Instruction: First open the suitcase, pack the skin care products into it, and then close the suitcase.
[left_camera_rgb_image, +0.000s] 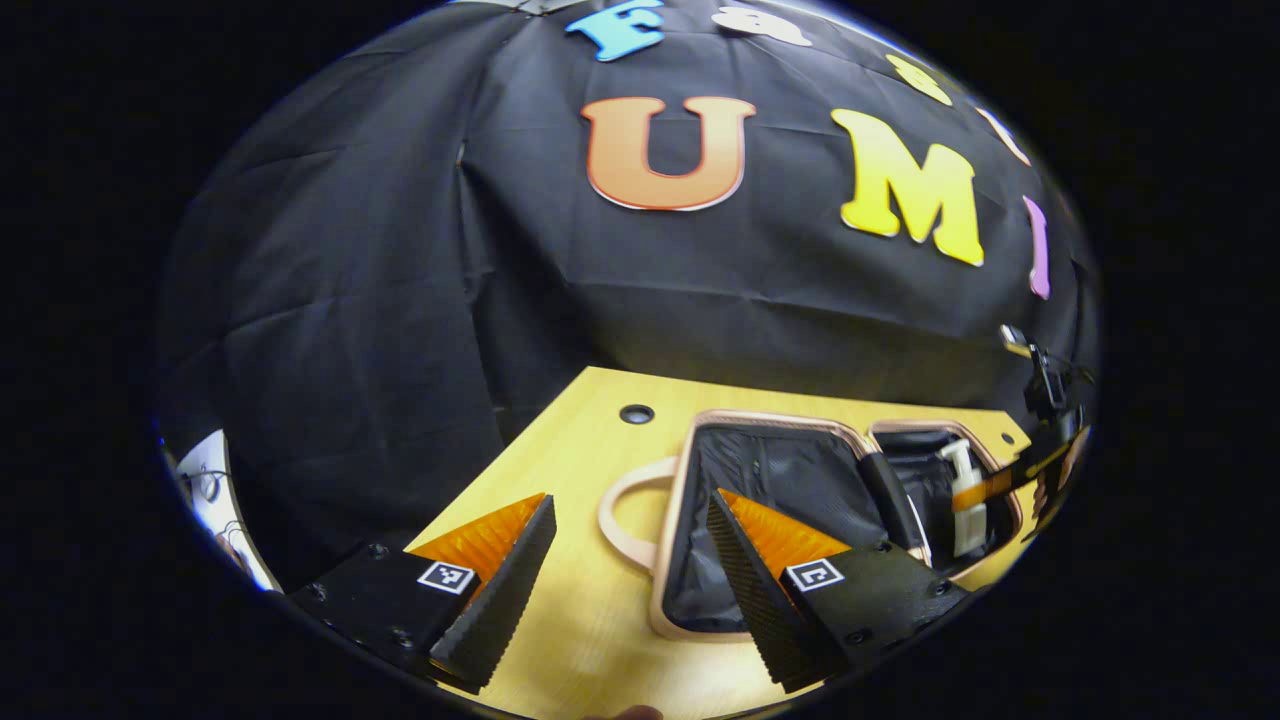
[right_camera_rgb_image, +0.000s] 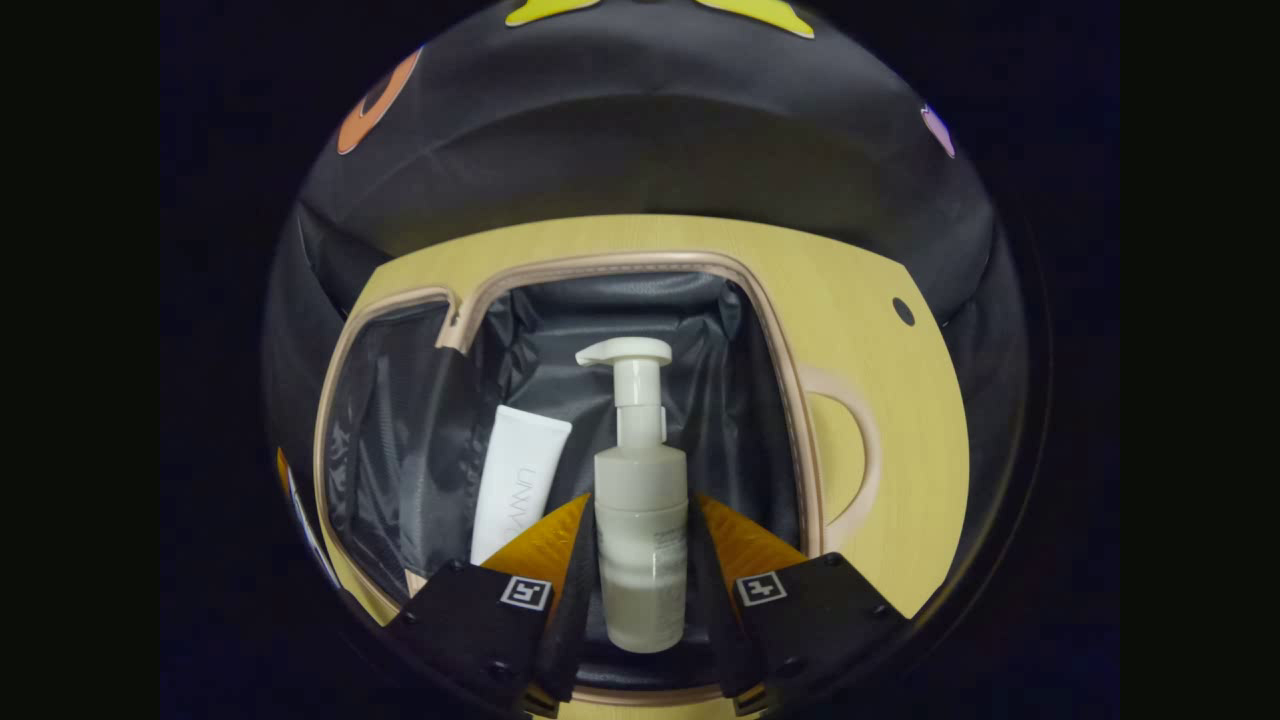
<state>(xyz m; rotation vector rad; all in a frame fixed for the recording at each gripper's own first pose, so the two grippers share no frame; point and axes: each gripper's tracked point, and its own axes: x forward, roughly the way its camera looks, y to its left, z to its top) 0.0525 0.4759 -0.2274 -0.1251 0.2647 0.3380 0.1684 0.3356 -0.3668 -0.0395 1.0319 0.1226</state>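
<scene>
While the suitcase (right_camera_rgb_image: 640, 265) lies open on the wooden table (right_camera_rgb_image: 880, 400), I see my right gripper (right_camera_rgb_image: 640, 560) clamped on the pump bottle (right_camera_rgb_image: 640, 540): both fingers press against the bottle's sides, jaws drawn in to its width. The bottle points nozzle-forward over the dark lining of the main compartment. A white tube (right_camera_rgb_image: 520, 480) lies in the same compartment, just left of the bottle in the right gripper view, apart from it. I cannot tell whether the bottle's base touches the lining.

My left gripper (left_camera_rgb_image: 630, 570) has jaws spread wide and holds nothing. One finger (left_camera_rgb_image: 500, 590) is over bare table (left_camera_rgb_image: 590, 620); the other overlaps the near rim of the suitcase (left_camera_rgb_image: 680, 540), contact unclear. The suitcase handle (left_camera_rgb_image: 625, 510) lies on the table between them. In the left gripper view the pump bottle (left_camera_rgb_image: 965, 500) shows in the far compartment.
</scene>
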